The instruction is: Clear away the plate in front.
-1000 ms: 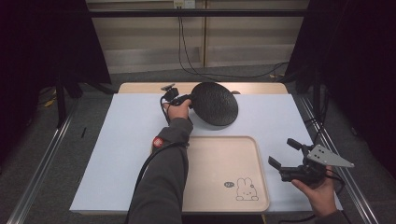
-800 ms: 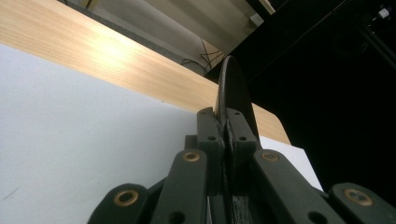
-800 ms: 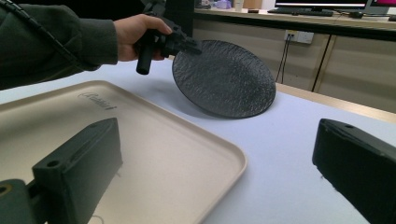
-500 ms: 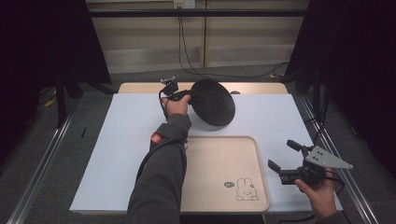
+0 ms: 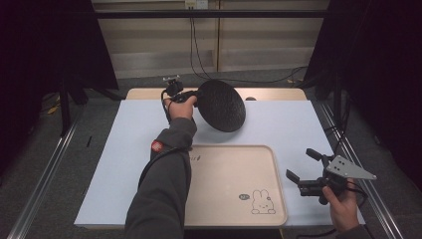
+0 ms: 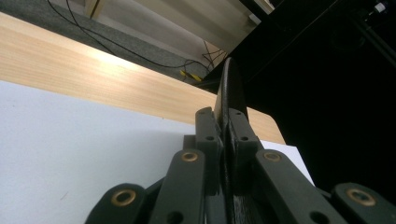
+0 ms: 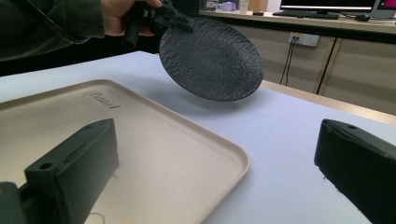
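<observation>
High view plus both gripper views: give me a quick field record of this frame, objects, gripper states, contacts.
surface: white mat over a wooden table
plate: black textured plate, tilted, lifted off the mat
plate position: beyond the tray's far edge
tray: beige tray with rabbit print, flat on the mat, nothing in it
left gripper: clamped on the plate's rim, jaws either side of the edge
right gripper: jaws wide apart, holding nothing, at the tray's right edge

The black plate has a rough, pebbled matt surface. The beige tray looks like smooth plastic with a soft sheen. The worktop is pale wood at the far edge, covered by a matt white sheet.
</observation>
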A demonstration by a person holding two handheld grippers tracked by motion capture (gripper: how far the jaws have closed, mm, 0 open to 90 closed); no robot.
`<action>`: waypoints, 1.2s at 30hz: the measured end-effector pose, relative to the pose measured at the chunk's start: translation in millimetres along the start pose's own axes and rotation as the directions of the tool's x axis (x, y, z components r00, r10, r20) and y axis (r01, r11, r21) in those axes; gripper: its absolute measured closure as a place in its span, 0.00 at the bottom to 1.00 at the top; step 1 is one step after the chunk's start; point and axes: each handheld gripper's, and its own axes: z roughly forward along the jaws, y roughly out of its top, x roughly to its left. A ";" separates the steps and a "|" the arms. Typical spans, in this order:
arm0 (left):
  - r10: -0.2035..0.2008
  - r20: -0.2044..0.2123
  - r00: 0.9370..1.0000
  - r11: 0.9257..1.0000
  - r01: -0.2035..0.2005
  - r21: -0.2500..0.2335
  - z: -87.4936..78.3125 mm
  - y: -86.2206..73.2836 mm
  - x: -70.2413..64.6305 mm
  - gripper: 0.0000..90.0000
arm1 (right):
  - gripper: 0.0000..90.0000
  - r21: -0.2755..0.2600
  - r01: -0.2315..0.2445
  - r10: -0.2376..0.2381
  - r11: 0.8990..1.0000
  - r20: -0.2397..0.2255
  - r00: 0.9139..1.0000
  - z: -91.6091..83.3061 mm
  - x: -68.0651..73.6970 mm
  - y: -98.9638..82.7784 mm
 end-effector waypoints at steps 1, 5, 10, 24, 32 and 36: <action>-0.003 0.003 1.000 1.000 0.003 0.002 -2.0 0.9 -0.9 0.95 | 0.00 -0.001 -0.001 0.001 1.000 -0.005 1.000 -0.2 -0.1 0.0; -0.002 0.019 1.000 1.000 0.002 0.007 -9.7 4.2 -1.8 0.95 | 0.00 -0.011 -0.010 0.010 1.000 0.001 1.000 -0.4 0.1 0.4; 0.009 0.030 1.000 1.000 -0.010 0.018 -19.4 8.4 -5.2 0.95 | 0.00 -0.008 -0.003 0.003 1.000 -0.004 1.000 -0.3 0.2 -0.1; 0.029 0.083 0.996 0.999 -0.032 0.039 -47.2 11.8 -1.2 0.95 | 0.00 -0.010 -0.003 0.003 1.000 -0.006 1.000 -0.1 0.8 -0.1; 0.021 0.111 0.994 0.998 -0.027 0.054 -58.5 8.5 0.9 0.95 | 0.00 -0.008 0.004 -0.004 1.000 -0.005 1.000 0.0 0.1 -0.1; 0.027 0.135 0.990 0.997 -0.037 0.073 -63.2 6.2 0.4 0.95 | 0.00 -0.003 0.004 -0.004 1.000 -0.009 1.000 0.2 0.1 -0.2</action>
